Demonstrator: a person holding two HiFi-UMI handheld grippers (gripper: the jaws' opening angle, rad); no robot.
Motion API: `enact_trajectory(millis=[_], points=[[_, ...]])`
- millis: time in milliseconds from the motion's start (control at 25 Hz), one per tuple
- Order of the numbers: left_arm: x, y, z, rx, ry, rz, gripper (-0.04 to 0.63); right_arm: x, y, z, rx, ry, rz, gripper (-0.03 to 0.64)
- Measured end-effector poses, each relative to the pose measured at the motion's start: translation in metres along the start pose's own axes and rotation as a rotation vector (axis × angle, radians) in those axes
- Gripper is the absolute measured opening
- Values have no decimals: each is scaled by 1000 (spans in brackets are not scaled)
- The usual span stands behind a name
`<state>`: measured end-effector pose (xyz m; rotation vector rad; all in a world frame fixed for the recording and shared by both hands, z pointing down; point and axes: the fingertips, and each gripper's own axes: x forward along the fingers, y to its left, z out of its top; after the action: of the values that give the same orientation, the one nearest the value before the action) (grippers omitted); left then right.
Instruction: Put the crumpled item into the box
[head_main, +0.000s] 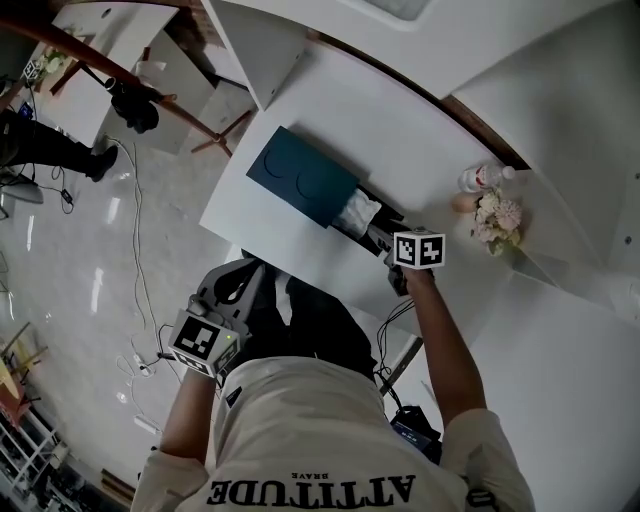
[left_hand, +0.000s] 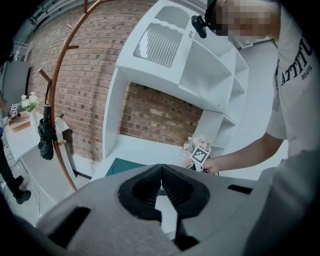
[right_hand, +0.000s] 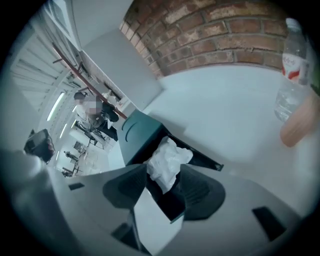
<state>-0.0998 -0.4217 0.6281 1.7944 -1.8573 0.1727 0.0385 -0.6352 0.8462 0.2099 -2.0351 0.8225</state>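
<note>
A dark teal box (head_main: 300, 175) lies on the white table (head_main: 400, 130), its near end uncovered. The crumpled white item (head_main: 355, 213) sits in that opening. In the right gripper view the crumpled item (right_hand: 165, 162) rests inside the box (right_hand: 142, 135) between the jaws of my right gripper (right_hand: 162, 170), which stand apart and do not press on it. From the head camera the right gripper (head_main: 375, 232) is at the box's open end. My left gripper (head_main: 235, 280) is held off the table's near edge, and in its own view the left gripper (left_hand: 161, 170) is shut with nothing in it.
A clear plastic bottle (head_main: 480, 178) and a bunch of pale flowers (head_main: 497, 218) stand at the table's right end, next to a white shelf unit (left_hand: 200, 75). A brown coat stand (left_hand: 47, 125) rises at the left, over a glossy floor (head_main: 60, 250).
</note>
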Motion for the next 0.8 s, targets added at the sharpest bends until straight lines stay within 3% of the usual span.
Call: enact_trajectory(millis=[360,800], points=[[-8,-15,8,20,-34,-50,26,-67,59,15,-86,-232,89,79],[-70,-24,4,100,-72,-122,26,-144,128,-27,-129,-431,41,41]])
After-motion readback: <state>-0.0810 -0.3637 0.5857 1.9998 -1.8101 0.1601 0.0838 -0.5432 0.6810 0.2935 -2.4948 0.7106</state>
